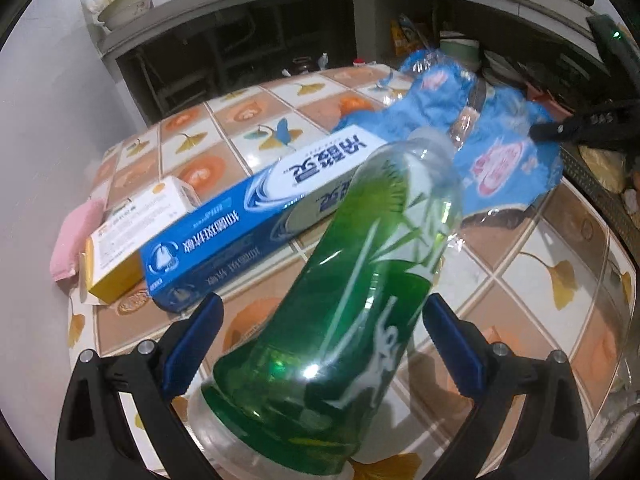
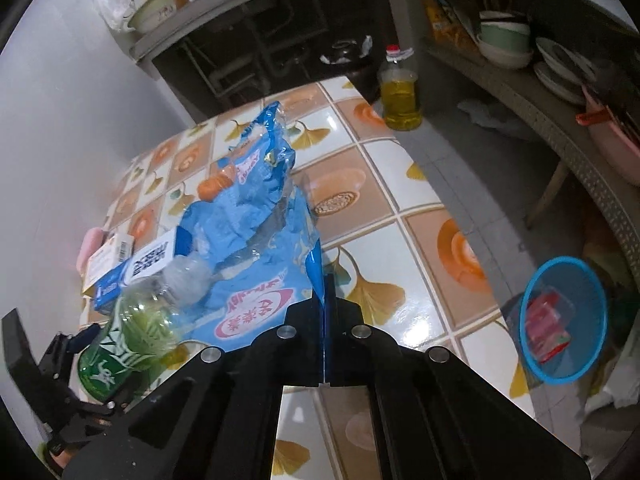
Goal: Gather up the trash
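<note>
Both grippers — left gripper, right gripper — black frames w/ blue-padded jaws, silver screws

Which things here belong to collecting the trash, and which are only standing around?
For the job:
- blue plastic bag, pinched in the right gripper
- green bottle, between the left gripper's open jaws
- toothpaste box
- yellow box
- blue basket

Lying about:
- oil bottle
- stacked bowls

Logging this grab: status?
Right gripper shut on blue wrapper. Left gripper open, fingers astride green bottle. Toothpaste box beside bottle.
</note>
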